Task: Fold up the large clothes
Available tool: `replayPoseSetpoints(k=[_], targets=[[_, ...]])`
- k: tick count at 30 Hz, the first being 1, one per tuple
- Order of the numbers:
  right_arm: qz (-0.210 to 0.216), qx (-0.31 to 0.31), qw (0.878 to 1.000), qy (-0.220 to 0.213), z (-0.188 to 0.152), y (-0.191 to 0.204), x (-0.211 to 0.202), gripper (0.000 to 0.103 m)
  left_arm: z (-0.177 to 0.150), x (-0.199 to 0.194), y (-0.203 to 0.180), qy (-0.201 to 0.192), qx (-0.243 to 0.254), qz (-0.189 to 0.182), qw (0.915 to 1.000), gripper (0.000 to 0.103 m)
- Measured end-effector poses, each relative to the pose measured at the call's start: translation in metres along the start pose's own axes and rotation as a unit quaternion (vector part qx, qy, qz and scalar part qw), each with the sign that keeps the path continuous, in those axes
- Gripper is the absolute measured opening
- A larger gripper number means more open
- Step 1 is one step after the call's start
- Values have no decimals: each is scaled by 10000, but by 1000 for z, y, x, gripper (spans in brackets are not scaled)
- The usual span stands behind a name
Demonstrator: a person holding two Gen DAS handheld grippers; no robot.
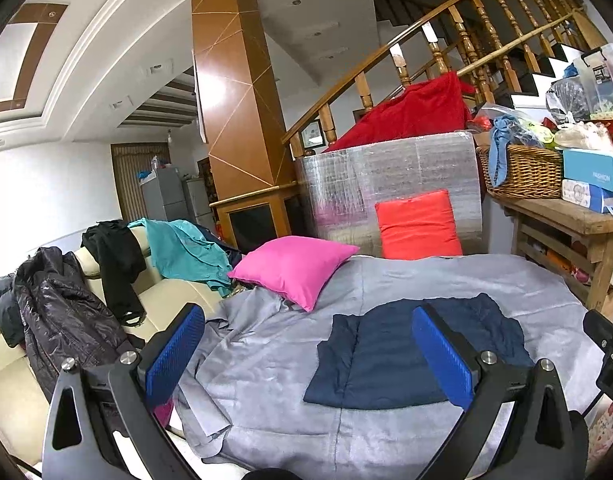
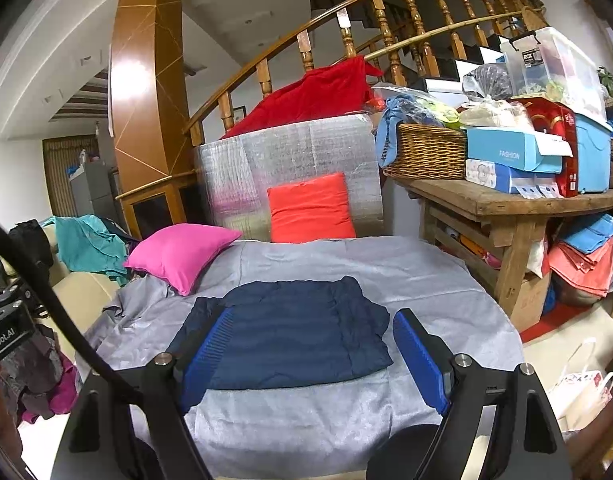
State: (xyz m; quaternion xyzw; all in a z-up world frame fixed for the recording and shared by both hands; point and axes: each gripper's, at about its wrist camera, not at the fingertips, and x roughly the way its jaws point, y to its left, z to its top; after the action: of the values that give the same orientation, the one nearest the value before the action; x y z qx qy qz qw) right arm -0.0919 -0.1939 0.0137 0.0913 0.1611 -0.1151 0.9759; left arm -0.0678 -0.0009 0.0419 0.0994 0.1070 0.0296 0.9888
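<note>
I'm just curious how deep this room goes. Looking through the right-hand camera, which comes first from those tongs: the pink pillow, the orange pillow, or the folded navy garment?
From the right tongs:
1. Folded navy garment, lying straight ahead on the grey sheet.
2. Pink pillow, farther back on the left.
3. Orange pillow, farthest, propped upright at the back.

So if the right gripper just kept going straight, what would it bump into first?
Probably the folded navy-blue quilted garment on the grey cloth; the open right gripper points slightly down at it, though depth is unclear.
</note>
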Motion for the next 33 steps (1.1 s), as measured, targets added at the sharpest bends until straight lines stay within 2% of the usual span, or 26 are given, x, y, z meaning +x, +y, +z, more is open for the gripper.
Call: replayPoseSetpoints(k=[33], targets=[[85, -66, 9998, 136, -1, 8, 11, 85, -1, 6, 10, 81, -62, 39, 9999, 103]])
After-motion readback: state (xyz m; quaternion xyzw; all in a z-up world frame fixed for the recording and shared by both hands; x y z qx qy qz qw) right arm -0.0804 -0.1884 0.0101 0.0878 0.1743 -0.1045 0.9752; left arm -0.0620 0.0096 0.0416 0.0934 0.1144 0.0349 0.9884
